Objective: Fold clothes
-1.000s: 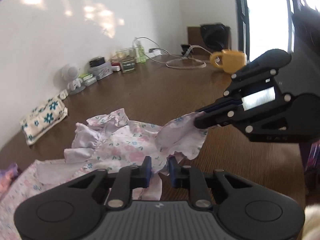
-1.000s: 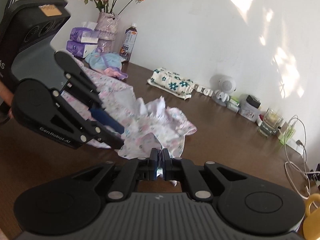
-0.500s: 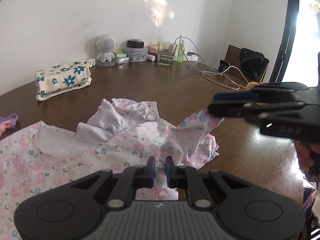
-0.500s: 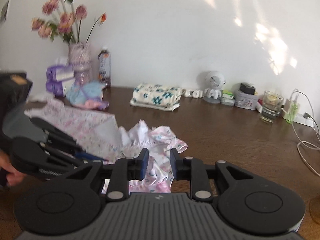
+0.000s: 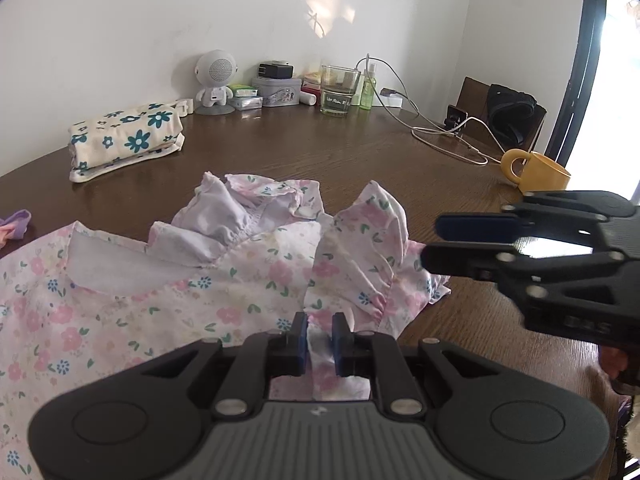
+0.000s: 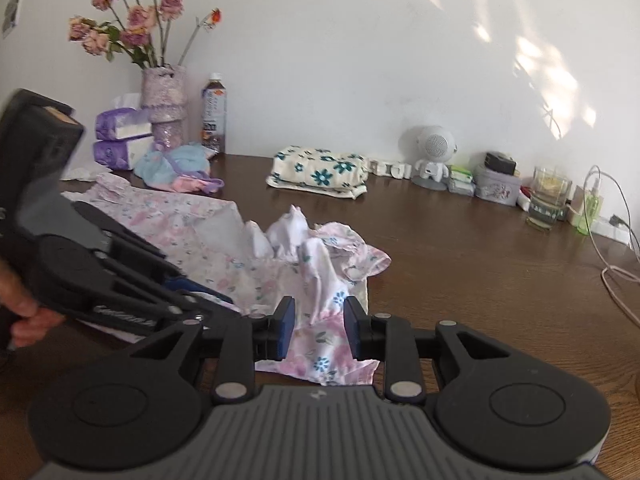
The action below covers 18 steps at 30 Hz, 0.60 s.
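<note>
The left gripper (image 5: 320,338) has its jaws parted a little, with a fold of the floral garment (image 5: 224,280) between them. The right gripper (image 6: 318,330) is spread wide over the garment's hem. A glass (image 5: 338,90) at 12 o'clock holds clear liquid. The garment lies crumpled on the brown table (image 5: 360,148).

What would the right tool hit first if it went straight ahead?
Likely the floral dress: its bunched ruffled sleeve sits just beyond the open right tool. Depth is unclear, so it may pass over.
</note>
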### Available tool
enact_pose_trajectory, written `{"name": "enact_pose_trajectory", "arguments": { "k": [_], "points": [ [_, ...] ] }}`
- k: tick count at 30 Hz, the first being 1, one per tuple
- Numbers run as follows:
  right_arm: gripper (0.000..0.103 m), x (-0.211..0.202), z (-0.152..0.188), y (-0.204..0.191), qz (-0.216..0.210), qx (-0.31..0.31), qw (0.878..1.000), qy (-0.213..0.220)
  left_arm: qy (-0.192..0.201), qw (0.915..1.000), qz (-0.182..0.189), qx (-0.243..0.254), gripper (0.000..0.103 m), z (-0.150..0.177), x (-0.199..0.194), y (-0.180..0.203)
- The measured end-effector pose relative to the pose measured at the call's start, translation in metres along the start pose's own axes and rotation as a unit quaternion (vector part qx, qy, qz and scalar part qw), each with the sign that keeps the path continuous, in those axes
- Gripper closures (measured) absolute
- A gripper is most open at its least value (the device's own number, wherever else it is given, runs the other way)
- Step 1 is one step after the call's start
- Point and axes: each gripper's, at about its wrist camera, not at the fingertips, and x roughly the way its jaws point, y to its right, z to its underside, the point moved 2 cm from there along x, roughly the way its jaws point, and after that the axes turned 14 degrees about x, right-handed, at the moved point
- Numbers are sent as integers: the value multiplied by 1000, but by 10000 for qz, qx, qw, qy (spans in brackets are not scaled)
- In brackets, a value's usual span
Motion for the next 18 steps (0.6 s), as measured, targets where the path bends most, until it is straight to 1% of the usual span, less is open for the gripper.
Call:
{"name": "enact_pose_trajectory", "arguments": {
  "k": [5,7,9,10,11,12,13,14,18],
  "points": [
    [77,20,7,7,116,168,9989,-425,35,10000,-40,29,90,2,0,0],
    [77,25,9,9,133,238,9981,-555,64,10000,-44,-49,78,3,0,-2],
    [77,28,11,10,154,274,9974,-650,113,9998,-57,-156,73,4,-3,-6],
    [77,29,12,9,169,263,9972,-676,139,9996,-102,-205,66,4,-7,-8],
    [77,29,13,9,184,240,9973,-669,184,9993,-203,-249,62,3,-12,-10],
    [77,29,14,8,201,218,9973,-666,261,9987,-346,-279,52,2,-18,-11],
    [77,29,14,7,217,207,9974,-662,338,9978,-489,-309,49,0,-25,-12],
    [77,29,14,7,227,207,9974,-658,376,9972,-565,-316,49,0,-28,-13],
    [77,29,14,6,246,243,9975,-620,309,9981,-491,-219,50,4,-23,-9]
  ]
}}
